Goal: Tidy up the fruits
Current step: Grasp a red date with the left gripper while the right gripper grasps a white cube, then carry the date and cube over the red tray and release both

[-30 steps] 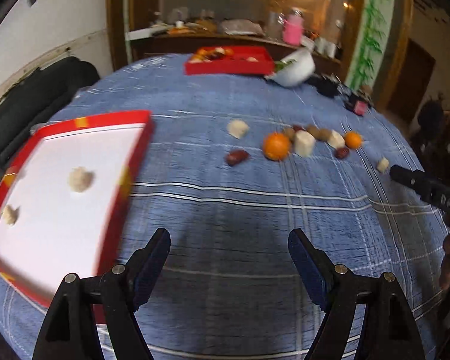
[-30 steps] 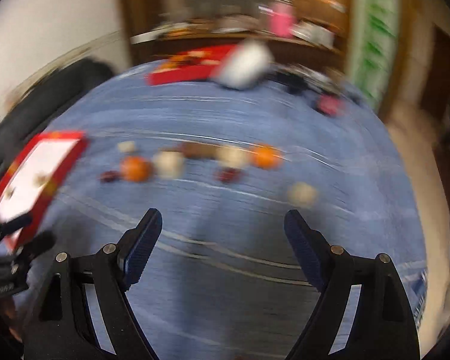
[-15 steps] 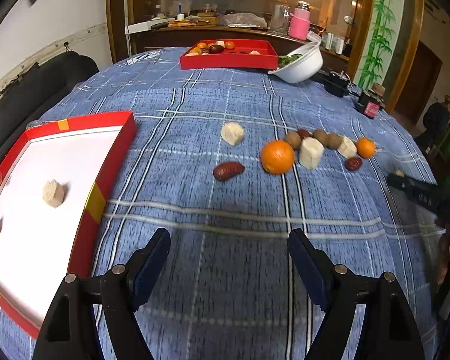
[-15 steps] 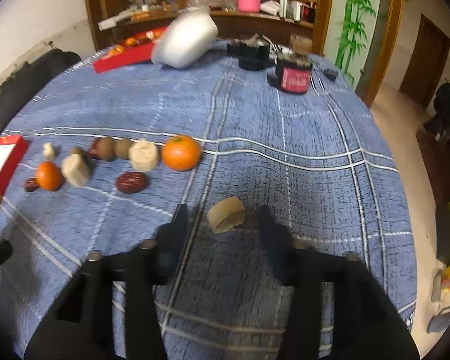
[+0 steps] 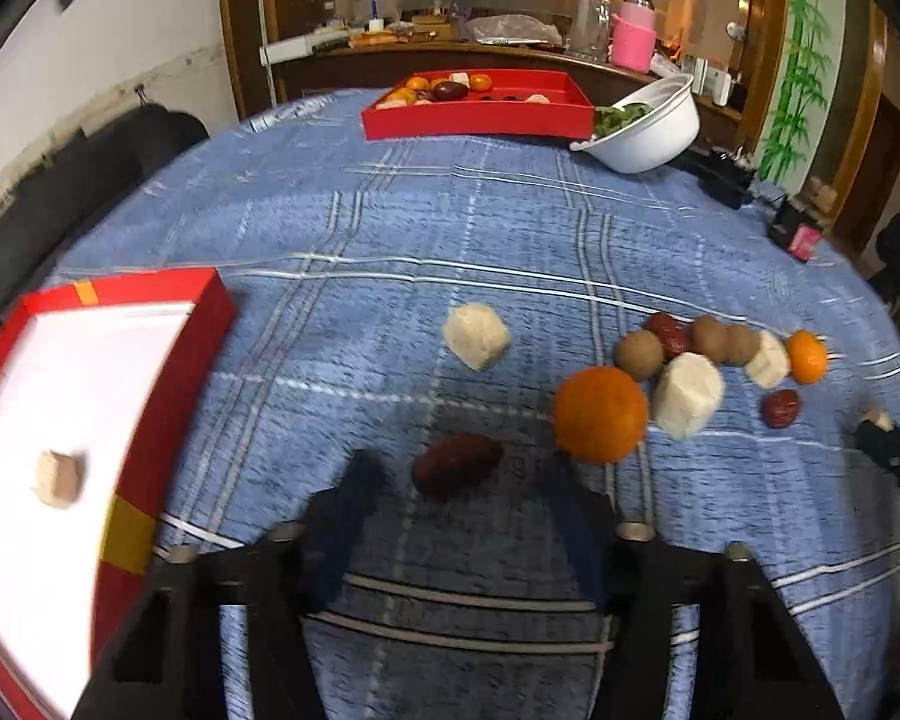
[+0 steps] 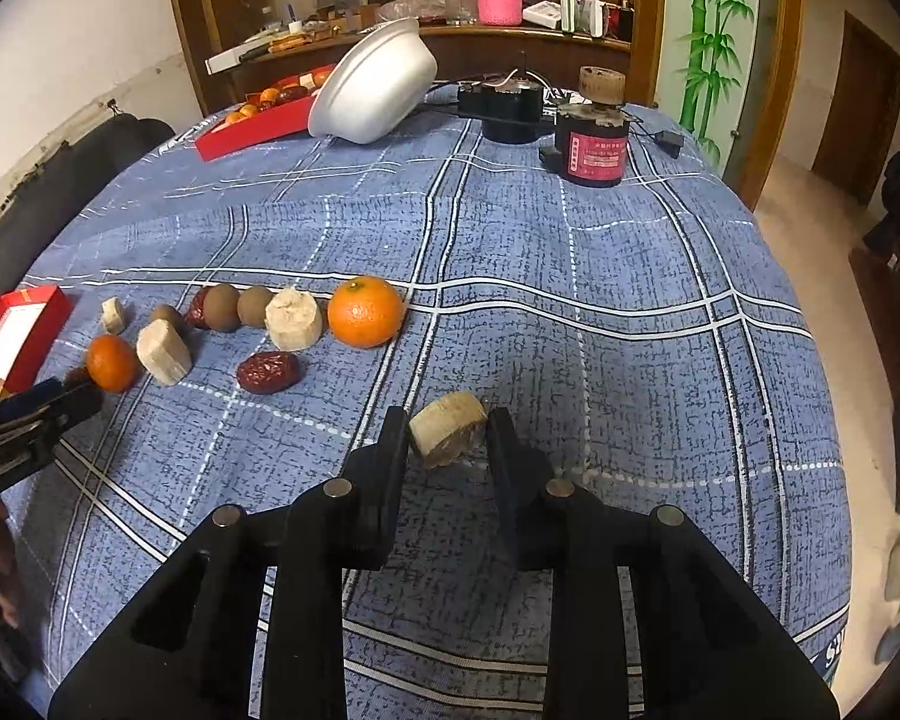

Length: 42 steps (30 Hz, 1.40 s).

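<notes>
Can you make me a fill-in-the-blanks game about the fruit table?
1. The right gripper has a pale chunk between its ___.
2. The left gripper is closing in on a dark red ___.
3. The white bowl is ___ on its side.
4. The tablecloth is ___ with white lines.

Missing words: fingers; date; tipped; blue

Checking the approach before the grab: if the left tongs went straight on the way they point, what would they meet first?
Most likely the dark red date, lying just ahead between the open left tongs. The orange sits off to the right, though blur makes depth uncertain.
</notes>
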Each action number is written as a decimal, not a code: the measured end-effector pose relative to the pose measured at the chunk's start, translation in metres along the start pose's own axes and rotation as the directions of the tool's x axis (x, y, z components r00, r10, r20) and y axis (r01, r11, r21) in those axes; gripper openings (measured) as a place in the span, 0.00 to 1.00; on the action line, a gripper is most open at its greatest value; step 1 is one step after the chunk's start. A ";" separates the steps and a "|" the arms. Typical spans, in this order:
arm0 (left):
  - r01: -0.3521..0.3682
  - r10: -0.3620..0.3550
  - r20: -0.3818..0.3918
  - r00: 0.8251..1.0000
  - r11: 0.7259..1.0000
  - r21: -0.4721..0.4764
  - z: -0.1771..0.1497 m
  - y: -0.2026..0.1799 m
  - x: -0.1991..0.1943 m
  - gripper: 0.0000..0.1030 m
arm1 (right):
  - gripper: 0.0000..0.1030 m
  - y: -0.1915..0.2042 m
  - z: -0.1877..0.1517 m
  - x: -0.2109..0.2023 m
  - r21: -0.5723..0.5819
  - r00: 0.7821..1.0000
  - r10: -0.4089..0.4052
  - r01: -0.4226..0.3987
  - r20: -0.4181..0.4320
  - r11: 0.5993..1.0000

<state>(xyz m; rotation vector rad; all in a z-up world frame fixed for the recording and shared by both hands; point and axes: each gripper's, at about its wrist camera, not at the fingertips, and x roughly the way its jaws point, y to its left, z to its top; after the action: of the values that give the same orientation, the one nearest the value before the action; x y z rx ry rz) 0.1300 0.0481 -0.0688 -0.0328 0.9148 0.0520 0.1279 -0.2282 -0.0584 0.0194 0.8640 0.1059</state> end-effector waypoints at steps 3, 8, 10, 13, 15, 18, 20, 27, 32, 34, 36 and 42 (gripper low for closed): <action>0.002 -0.002 0.005 1.000 1.000 0.006 0.001 0.002 -0.001 0.29 | 0.24 0.001 0.000 -0.001 -0.004 1.000 0.003 -0.003 0.003 1.000; 0.016 -0.016 -0.012 1.000 1.000 0.027 -0.007 0.001 -0.010 0.28 | 0.24 0.004 -0.002 0.000 -0.018 1.000 -0.013 0.013 0.000 1.000; 0.024 -0.024 -0.011 1.000 0.999 0.029 -0.014 -0.001 -0.019 0.28 | 0.24 0.005 -0.003 0.001 -0.021 1.000 -0.021 0.021 -0.003 1.000; 0.040 -0.040 -0.003 0.999 0.998 0.045 -0.030 -0.004 -0.039 0.28 | 0.24 0.005 -0.003 0.002 -0.017 0.999 -0.036 0.036 -0.013 0.999; 0.063 -0.063 0.004 0.998 0.997 0.047 -0.039 -0.005 -0.050 0.28 | 0.24 0.007 -0.003 -0.004 -0.014 0.999 -0.035 0.034 -0.009 0.999; 0.094 -0.096 0.023 0.995 0.994 0.051 -0.050 -0.007 -0.067 0.28 | 0.24 0.018 -0.006 -0.021 -0.027 1.000 -0.023 0.024 0.014 0.999; 0.118 -0.119 0.030 0.992 0.991 0.056 -0.056 -0.009 -0.075 0.28 | 0.25 0.027 -0.011 -0.030 -0.034 1.000 -0.004 0.005 0.017 0.999; 0.189 -0.194 0.066 0.979 0.979 0.073 -0.071 -0.013 -0.092 0.28 | 0.25 0.067 -0.043 -0.065 -0.053 0.996 0.085 -0.083 0.032 0.995; 0.223 -0.229 0.076 0.971 0.972 0.075 -0.079 -0.007 -0.093 0.28 | 0.25 0.090 -0.060 -0.076 -0.043 0.990 0.136 -0.135 0.036 0.990; 0.251 -0.256 0.082 0.963 0.966 0.060 -0.079 -0.002 -0.093 0.28 | 0.25 0.098 -0.064 -0.079 -0.028 0.987 0.154 -0.152 0.043 0.988; 0.263 -0.268 0.085 0.960 0.963 0.058 -0.079 0.000 -0.094 0.28 | 0.25 0.106 -0.067 -0.081 -0.029 0.985 0.163 -0.161 0.050 0.986; 0.317 -0.319 0.094 0.943 0.948 0.037 -0.078 0.006 -0.095 0.28 | 0.25 0.125 -0.069 -0.083 -0.063 0.986 0.159 -0.156 0.048 0.986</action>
<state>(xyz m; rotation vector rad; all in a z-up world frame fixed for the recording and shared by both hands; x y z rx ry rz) 0.0097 0.0470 -0.0412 -0.1568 0.8012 -0.2555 0.0117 -0.1137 -0.0328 0.0356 0.8052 0.2783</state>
